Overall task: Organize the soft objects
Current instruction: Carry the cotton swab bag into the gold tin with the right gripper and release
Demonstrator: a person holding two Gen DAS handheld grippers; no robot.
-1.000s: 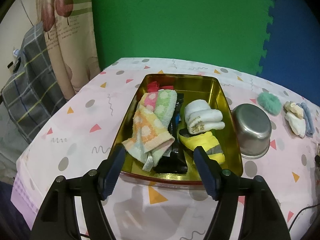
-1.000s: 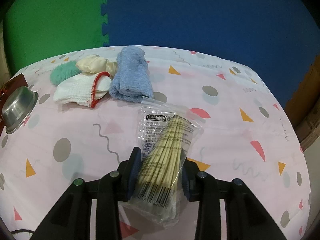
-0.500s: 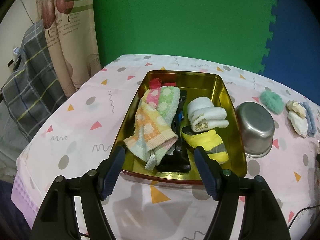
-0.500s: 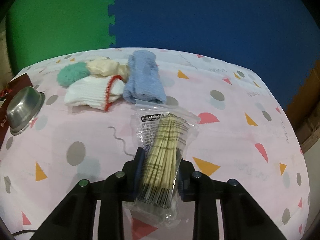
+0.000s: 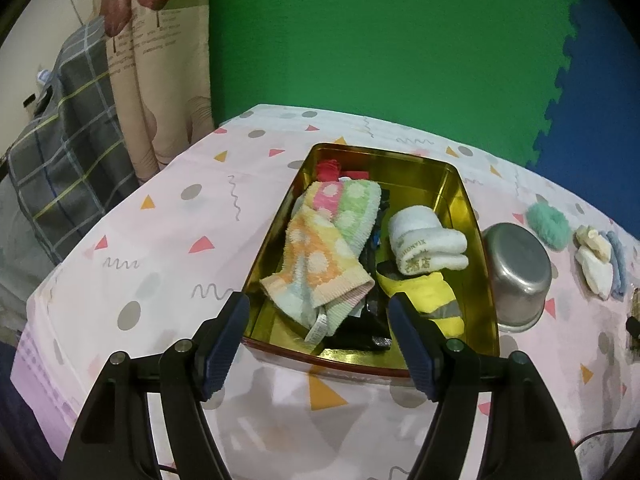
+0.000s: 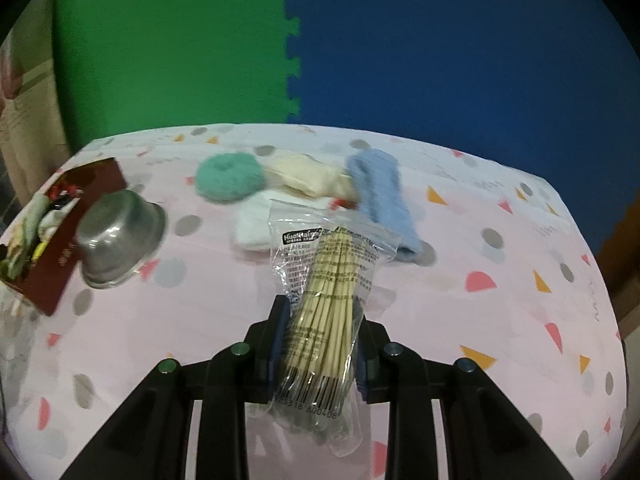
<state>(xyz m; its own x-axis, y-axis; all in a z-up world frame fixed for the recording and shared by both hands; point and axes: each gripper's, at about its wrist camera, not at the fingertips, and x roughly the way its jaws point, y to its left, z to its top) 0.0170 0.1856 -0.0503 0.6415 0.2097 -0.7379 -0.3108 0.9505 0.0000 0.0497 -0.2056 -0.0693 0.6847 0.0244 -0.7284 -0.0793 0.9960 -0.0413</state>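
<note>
Surface (image 5: 168, 240): pink cloth with grey dots and coloured triangles, backed by green and blue foam mats.

Left claw (image 5: 318, 312): jaws set wide, having just been opening, nothing between them; poised over the near rim of the gold tin (image 5: 476, 240).

Gold tin, contents left to right: dotted pastel towel (image 5: 324, 248) draped over a black packet (image 5: 360, 332); red item (image 5: 329, 169) at the far end; rolled white towel (image 5: 424, 240) with gold lettering; yellow cloth (image 5: 428, 296) just in front of it.

Steel bowl (image 5: 520, 272): upside down, just beside the tin's right wall.

Loose soft goods right of the bowl, bunched together: teal scrunchie (image 6: 228, 176), cream cloth (image 6: 308, 176), white cloth (image 6: 256, 228) with red trim, rolled blue towel (image 6: 384, 196).

Right claw (image 6: 320, 320): jaws narrow, clamped on a clear bag of bamboo skewers (image 6: 328, 280), raised off the surface; the bag partly hides the white cloth behind it.
</note>
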